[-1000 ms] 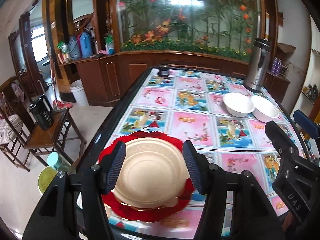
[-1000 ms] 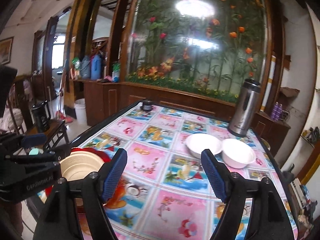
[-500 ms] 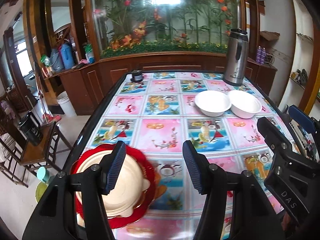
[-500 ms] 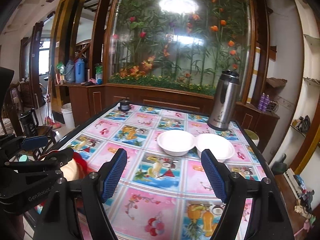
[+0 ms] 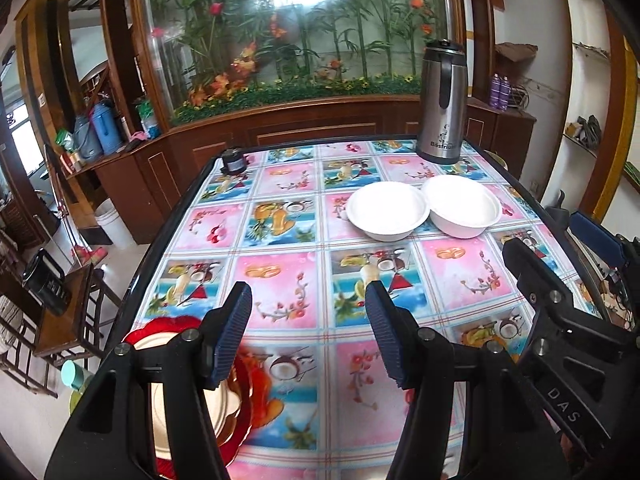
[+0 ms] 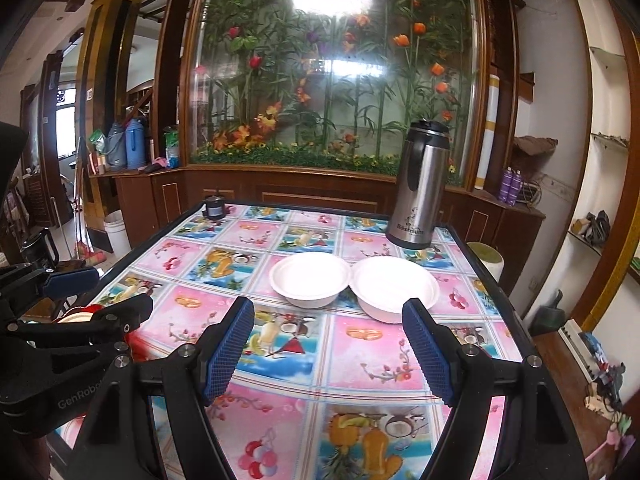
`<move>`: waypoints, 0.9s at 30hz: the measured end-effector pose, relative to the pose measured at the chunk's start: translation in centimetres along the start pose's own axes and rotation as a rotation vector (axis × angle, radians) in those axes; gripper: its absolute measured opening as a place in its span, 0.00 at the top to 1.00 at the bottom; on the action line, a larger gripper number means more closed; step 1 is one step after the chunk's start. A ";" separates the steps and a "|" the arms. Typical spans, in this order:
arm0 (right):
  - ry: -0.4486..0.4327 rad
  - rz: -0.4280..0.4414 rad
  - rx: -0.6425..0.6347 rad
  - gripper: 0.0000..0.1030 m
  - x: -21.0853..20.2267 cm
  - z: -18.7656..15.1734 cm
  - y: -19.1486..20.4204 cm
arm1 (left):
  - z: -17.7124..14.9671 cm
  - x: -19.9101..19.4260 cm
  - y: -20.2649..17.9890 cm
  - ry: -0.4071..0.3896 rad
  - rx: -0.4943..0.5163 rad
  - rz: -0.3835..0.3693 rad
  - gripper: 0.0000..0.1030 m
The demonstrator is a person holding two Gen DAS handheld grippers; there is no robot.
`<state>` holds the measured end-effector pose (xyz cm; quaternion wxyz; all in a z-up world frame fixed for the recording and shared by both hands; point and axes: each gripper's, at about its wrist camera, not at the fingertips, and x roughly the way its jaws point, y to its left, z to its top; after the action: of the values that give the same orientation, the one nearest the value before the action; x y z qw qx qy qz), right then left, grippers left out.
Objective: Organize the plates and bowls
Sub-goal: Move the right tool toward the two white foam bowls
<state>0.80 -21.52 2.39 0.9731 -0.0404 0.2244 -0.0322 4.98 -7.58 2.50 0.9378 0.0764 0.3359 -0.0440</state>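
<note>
Two round white bowls, smooth and matte with thin rolled rims, sit side by side with rims touching, just in front of the tall cylindrical steel flask at the far end of the bench, whose glossy cloth is printed in pink and blue squares. Well away from the flask, at the near left corner, a tan shallow plate lies on a red scalloped plate, partly hidden behind the tool's frame. The left tool hangs released, its ribbed blue pads apart over bare cloth. The right tool is likewise released, its pads wide with nothing between them, nearer the flask and bowls.
</note>
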 end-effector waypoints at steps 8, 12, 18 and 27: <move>0.030 -0.024 0.022 0.24 2.5 0.0 -2.2 | 1.3 2.0 -1.7 0.024 0.035 -0.012 0.44; 0.058 -0.018 0.043 0.24 4.1 -0.1 -3.3 | 2.5 3.9 -1.4 0.065 0.033 -0.035 0.44; 0.121 0.017 0.106 0.24 8.1 0.0 -5.4 | 5.7 9.2 1.4 0.181 -0.027 -0.053 0.44; 0.304 0.208 0.282 0.24 16.4 1.1 -7.4 | 10.1 17.6 2.4 0.277 -0.061 -0.040 0.44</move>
<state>15.66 -30.19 -3.09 0.9222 0.1247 0.3647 0.0315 25.15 -7.48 -0.73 0.8831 0.0466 0.4650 -0.0416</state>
